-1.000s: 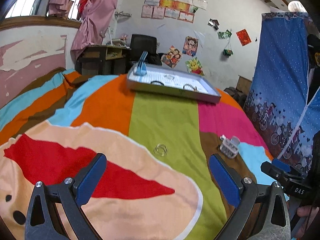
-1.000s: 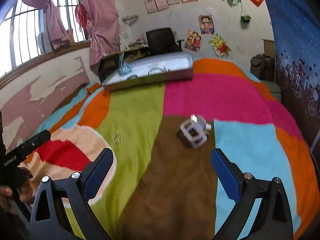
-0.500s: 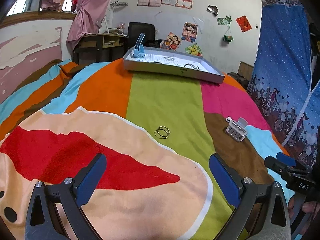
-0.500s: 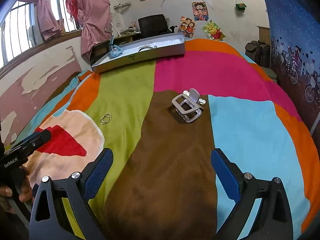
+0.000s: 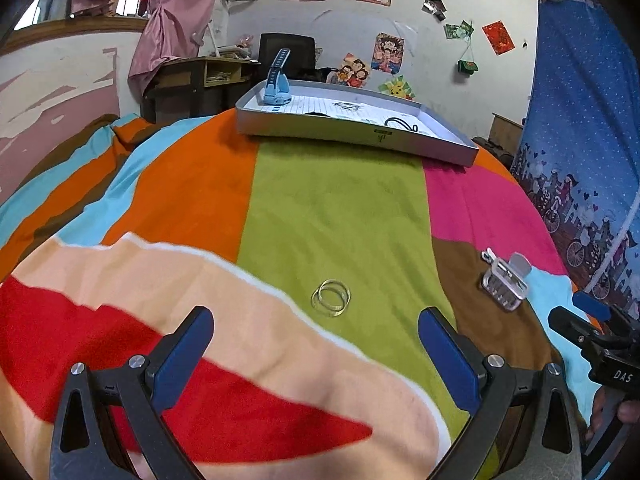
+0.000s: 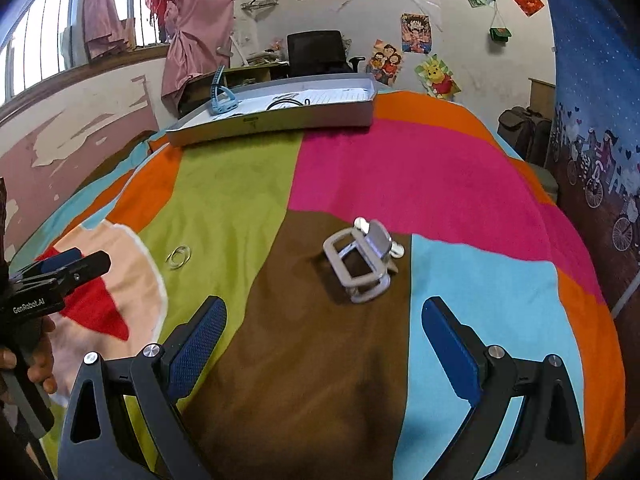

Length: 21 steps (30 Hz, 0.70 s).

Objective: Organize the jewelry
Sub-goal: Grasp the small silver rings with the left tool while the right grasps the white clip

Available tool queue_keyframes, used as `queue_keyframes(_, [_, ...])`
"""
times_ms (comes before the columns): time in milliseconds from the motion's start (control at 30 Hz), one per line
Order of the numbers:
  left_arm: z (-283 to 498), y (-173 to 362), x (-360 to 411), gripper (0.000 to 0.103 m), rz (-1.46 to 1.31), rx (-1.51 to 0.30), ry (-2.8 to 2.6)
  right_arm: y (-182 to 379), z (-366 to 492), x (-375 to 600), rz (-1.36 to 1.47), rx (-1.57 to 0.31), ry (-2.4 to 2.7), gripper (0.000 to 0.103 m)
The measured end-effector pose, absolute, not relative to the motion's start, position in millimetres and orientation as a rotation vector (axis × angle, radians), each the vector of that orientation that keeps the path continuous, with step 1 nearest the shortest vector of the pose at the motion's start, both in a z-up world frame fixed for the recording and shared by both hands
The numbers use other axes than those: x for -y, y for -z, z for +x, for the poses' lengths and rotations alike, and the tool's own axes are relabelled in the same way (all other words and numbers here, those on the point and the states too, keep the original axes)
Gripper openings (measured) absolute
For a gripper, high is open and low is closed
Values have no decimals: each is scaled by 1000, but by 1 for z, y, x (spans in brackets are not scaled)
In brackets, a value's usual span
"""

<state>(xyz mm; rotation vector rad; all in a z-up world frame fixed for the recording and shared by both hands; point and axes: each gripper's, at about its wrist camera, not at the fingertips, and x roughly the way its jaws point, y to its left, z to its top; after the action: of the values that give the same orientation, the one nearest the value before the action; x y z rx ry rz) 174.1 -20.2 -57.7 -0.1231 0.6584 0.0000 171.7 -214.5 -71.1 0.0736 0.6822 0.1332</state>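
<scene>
Two thin metal bangles [image 5: 331,297] lie overlapped on the green stripe of the bedspread, just ahead of my open, empty left gripper [image 5: 316,344]; they also show in the right wrist view [image 6: 179,257]. A silver hair claw clip [image 6: 360,265] sits on the brown patch just ahead of my open, empty right gripper [image 6: 323,332], and shows in the left wrist view [image 5: 505,280]. A shallow grey tray [image 5: 352,136] at the far end holds a blue watch [image 5: 277,80] and a few small jewelry pieces; the tray also appears in the right wrist view [image 6: 276,120].
The bed carries a striped multicolour blanket [image 5: 336,208]. A blue printed curtain [image 5: 580,128] hangs at the right. A desk [image 5: 192,80] and black chair [image 6: 316,52] stand behind the tray, with a pink curtain [image 6: 196,28] by the window.
Both grippers have moved forward and lower over the bed: the bangles now lie closer to the left gripper and the hair clip closer to the right one. Both jaws stayed open.
</scene>
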Motion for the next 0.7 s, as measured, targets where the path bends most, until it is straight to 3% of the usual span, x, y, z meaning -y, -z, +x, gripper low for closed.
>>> queue_keyframes(300, [204,64,23,103,-106,-654,3,79,201,216,99,-676,-111,96])
queue_keyframes(533, [240,86,28,103,-72,-764,42,87,226,212,68,-696,-115,96])
queue_keyframes(633, [247,95,30,95,-62,-805,53,93,235,212,62,-718,-117,95])
queue_keyframes(700, [250,100,32,86,-55,-829,59,96,240,211,63,-727,-116,86])
